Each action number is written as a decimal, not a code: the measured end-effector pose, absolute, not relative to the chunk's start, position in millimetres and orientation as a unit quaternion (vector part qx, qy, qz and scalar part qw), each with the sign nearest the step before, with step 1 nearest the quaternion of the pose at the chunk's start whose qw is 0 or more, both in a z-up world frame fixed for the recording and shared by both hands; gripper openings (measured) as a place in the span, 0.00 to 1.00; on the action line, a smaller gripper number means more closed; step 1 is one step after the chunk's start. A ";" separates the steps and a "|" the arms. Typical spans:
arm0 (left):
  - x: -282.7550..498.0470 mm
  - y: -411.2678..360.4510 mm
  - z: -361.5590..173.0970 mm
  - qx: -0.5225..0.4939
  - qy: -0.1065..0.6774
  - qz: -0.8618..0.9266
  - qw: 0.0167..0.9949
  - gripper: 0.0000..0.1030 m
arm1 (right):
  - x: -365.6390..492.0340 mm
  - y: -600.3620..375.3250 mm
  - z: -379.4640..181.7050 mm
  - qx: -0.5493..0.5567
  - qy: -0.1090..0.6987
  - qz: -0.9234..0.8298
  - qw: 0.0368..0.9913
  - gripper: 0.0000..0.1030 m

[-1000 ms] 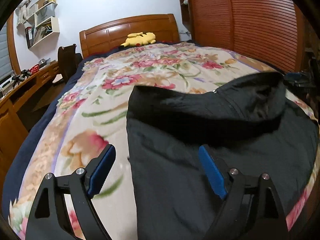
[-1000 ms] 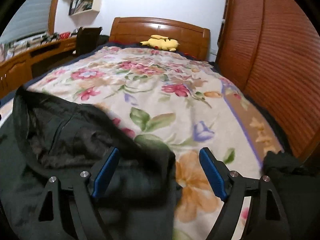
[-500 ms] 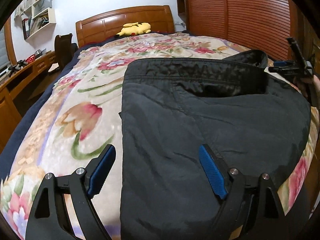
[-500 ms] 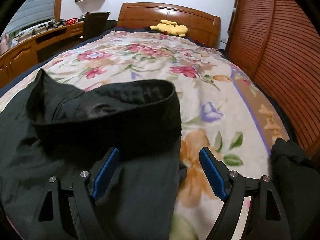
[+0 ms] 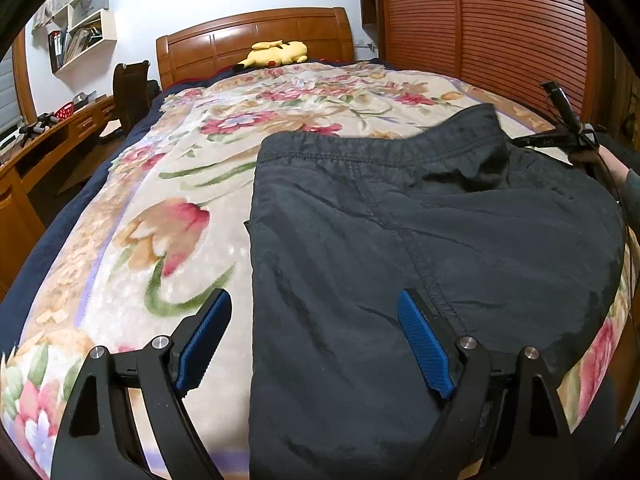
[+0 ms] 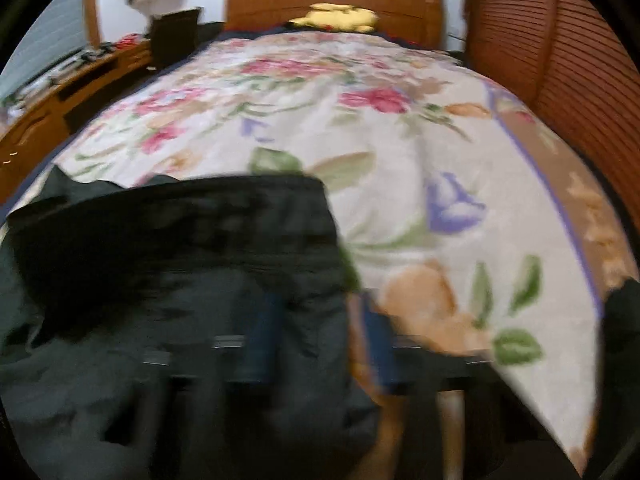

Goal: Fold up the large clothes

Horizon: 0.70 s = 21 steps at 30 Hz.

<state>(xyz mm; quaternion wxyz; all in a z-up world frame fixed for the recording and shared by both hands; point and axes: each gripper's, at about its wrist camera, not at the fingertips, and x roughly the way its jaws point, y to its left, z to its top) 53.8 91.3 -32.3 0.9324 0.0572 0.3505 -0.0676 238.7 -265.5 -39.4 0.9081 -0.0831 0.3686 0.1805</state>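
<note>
Dark trousers [image 5: 380,248] lie flat on the floral bedspread [image 5: 168,216], waistband toward the headboard. My left gripper [image 5: 316,340] is open just above the trousers' left side edge, one blue pad over the blanket, the other over the cloth. In the blurred right wrist view the trousers [image 6: 180,280] fill the lower left. My right gripper [image 6: 320,340] straddles their right edge, its blue pads much closer together, with cloth between them; whether they pinch it is unclear. The right gripper also shows far right in the left wrist view [image 5: 560,136].
A yellow plush toy [image 5: 276,52] lies by the wooden headboard [image 5: 256,36]. A slatted wooden wardrobe [image 5: 500,28] runs along the right side of the bed. A desk [image 5: 44,140] and chair [image 5: 132,88] stand left. Another dark garment [image 6: 624,320] sits at the bed's right edge.
The raised waistband has dropped and the trousers now lie flatter. My right gripper's pads have come much closer together over the right edge, moving fast. My left gripper stays open.
</note>
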 end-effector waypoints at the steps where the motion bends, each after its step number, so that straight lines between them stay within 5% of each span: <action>1: 53.7 91.5 -32.4 0.054 0.351 -0.065 0.932 0.83 | 235.6 -258.7 -38.3 -0.106 0.356 0.187 0.910 0.04; 11: 51.5 91.6 -34.0 0.042 0.349 -0.054 0.935 0.83 | 220.1 -252.8 -16.2 -0.133 0.271 0.170 0.938 0.00; 17: 50.9 92.4 -34.4 0.043 0.349 -0.054 0.935 0.83 | 213.0 -267.5 -26.4 -0.100 0.305 0.144 0.936 0.00; 18: 51.0 92.4 -34.4 0.042 0.349 -0.054 0.935 0.83 | 213.5 -268.0 -29.7 -0.094 0.313 0.145 0.934 0.03; 21: 49.5 92.7 -34.3 0.042 0.349 -0.052 0.935 0.83 | 218.0 -266.8 -38.3 -0.083 0.332 0.141 0.929 0.50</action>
